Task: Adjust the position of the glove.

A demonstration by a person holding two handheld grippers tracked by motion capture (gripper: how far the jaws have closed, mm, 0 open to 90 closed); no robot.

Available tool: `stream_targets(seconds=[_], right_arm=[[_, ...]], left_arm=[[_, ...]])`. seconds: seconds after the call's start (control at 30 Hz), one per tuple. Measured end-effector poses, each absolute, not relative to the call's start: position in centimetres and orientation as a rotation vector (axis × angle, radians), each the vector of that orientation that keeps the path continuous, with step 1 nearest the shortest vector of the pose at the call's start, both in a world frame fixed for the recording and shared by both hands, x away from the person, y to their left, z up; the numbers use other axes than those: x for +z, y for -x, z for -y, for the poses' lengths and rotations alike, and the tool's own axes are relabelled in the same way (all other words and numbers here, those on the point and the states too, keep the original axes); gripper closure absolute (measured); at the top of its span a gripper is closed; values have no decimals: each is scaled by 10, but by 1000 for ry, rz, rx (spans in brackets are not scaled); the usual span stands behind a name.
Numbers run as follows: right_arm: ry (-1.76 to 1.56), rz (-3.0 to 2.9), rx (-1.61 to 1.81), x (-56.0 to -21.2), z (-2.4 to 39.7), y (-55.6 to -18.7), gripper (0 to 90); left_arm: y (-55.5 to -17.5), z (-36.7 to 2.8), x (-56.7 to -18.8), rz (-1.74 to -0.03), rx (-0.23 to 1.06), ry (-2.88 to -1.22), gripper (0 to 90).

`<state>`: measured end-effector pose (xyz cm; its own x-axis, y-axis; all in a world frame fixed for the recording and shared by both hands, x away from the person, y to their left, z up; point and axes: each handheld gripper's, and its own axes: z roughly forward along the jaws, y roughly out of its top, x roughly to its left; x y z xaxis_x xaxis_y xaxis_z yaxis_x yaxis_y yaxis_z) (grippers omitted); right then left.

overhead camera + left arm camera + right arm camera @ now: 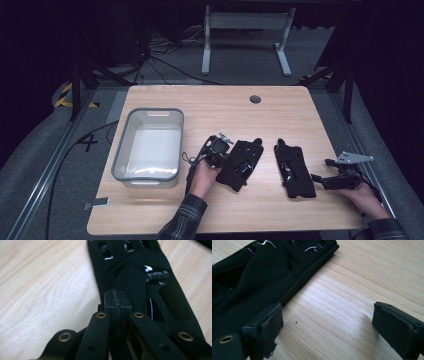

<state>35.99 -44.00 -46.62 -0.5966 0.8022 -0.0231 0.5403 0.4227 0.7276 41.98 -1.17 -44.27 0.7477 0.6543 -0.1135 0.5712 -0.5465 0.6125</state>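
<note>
Plainly soft goods: two black gloves lie flat on the surface (280, 102), near its front edge, right of the grey bin (148, 145). The left glove (241, 164) is limp, light fabric with glossy patches, so it should drape and fold when lifted. The left hand-held gripper (220, 150) has its jaws pressed together at that glove's edge; whether cloth is pinched between them I cannot tell. The right glove (295, 171) lies beside the right hand-held gripper (320, 179), whose jaws stand wide, one pad just touching its hem. Take each by the cuff edge.
</note>
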Motion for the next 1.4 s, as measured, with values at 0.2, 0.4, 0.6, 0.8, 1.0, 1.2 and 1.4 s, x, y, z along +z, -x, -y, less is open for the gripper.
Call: stream_targets(seconds=[0.2,0.4,0.6,0.8,1.0,1.2,1.4], right_arm=[[-1149,-2314,983,-466,440,-360,105],[-1149,-2314,983,-466,440,-360,105],[-1147,-2315,983,-466,440,-360,106],[-1108,-2330,999,-457,436,-359,436],[-1063,-2366,1036,-448,426,-367,813],[-1021,-2451,1015,-452,410,-378,897],[-975,-2498,1004,-455,397,-383,897]], left_arm=[[-409,17,-443,-878,140,-2320,898],[-394,26,-445,-822,104,-2341,898],[-384,35,-444,-786,90,-2351,894],[-390,20,-439,-844,135,-2276,733],[-396,11,-441,-877,168,-2254,544],[-399,10,-445,-894,174,-2249,392],[-400,11,-447,-892,151,-2243,374]])
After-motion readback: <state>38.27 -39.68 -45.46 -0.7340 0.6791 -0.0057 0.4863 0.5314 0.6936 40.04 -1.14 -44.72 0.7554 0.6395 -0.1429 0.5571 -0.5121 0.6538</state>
